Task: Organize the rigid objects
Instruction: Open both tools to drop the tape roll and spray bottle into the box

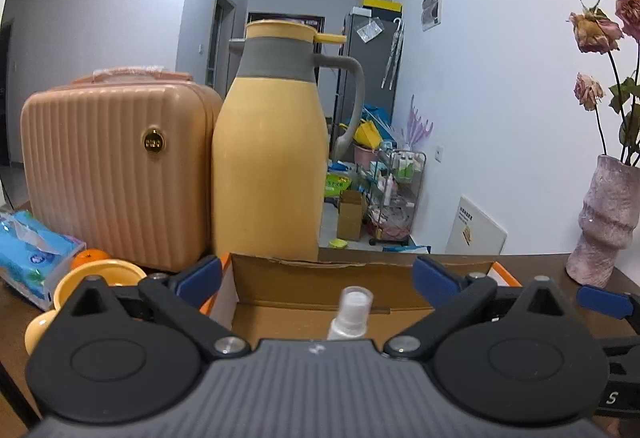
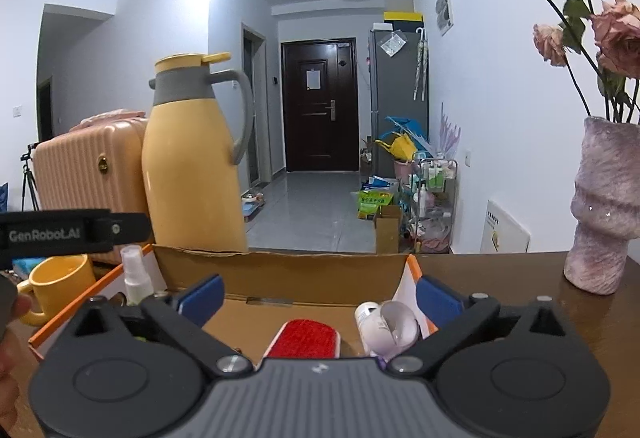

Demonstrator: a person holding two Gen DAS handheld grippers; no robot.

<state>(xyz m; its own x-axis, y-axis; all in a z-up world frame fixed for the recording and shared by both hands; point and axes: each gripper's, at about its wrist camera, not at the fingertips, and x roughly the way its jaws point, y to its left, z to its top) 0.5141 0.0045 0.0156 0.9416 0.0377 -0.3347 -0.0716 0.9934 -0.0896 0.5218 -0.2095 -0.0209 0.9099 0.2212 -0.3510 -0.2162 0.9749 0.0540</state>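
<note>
Both tools hover over the open box [image 2: 280, 270] on the table [image 2: 500, 278], pointing toward 12 o'clock. The left gripper [image 1: 318, 278] gapes wide, empty, with the spray bottle [image 1: 352, 314] upright between its pads but untouched. The right gripper [image 2: 318, 296] is equally spread and holds nothing; below it lie a red brush [image 2: 306, 340] at 6 o'clock and a white tube [image 2: 384, 326] at 4 o'clock. I judge a pick comes next: lower squarely over one item, centre it, close gently. The mug [image 2: 60, 286] waits at 9 o'clock outside the box
</note>
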